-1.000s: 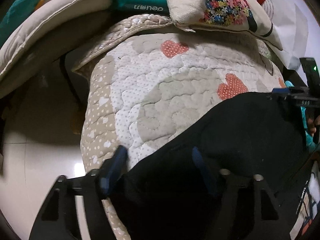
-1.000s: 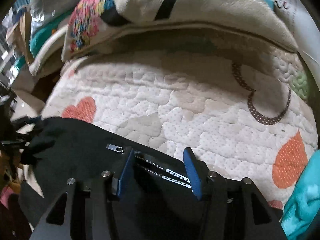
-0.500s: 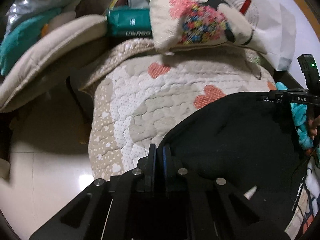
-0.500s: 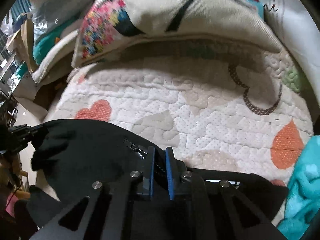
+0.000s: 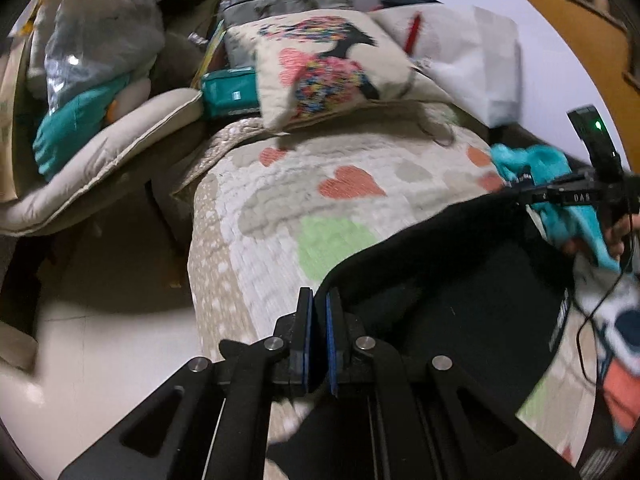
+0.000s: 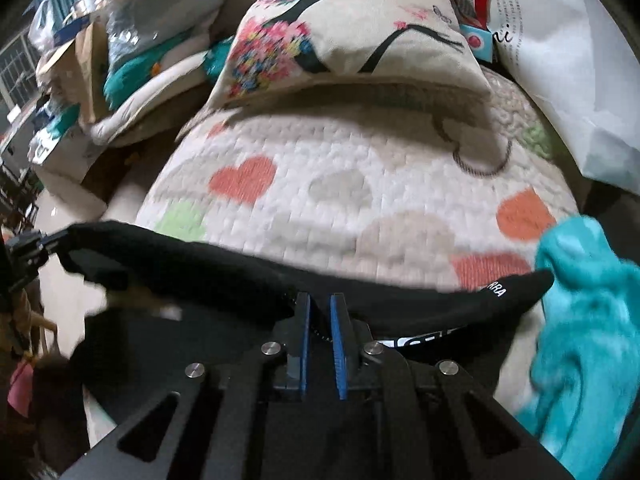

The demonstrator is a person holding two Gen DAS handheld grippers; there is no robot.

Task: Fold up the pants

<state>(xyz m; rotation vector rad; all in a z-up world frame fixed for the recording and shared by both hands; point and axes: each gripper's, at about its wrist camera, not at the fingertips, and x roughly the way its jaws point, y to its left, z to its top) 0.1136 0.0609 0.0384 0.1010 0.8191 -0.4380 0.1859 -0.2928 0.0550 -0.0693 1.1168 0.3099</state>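
The black pants (image 5: 452,272) hang stretched above a quilted heart-print bedcover (image 5: 280,208). My left gripper (image 5: 318,304) is shut on the pants' left edge. My right gripper (image 6: 320,308) is shut on the pants (image 6: 224,260) at their top edge near the zipper, with white lettering to its right. Each gripper shows at the far side of the other's view, the right one (image 5: 576,196) and the left one (image 6: 24,248), with the cloth taut between them. The lower part of the pants is hidden under the grippers.
A floral cushion (image 6: 344,28) and a white paper bag (image 6: 580,64) lie at the back of the bed. A turquoise fleece cloth (image 6: 584,320) lies at the right. Piled bags and a beige cushion (image 5: 100,152) stand left, beyond the bed's edge over the floor (image 5: 100,344).
Both grippers closed on the pants' edge, then lifted it and pulled it back; more of the quilt, including a green heart, now shows beyond the cloth.
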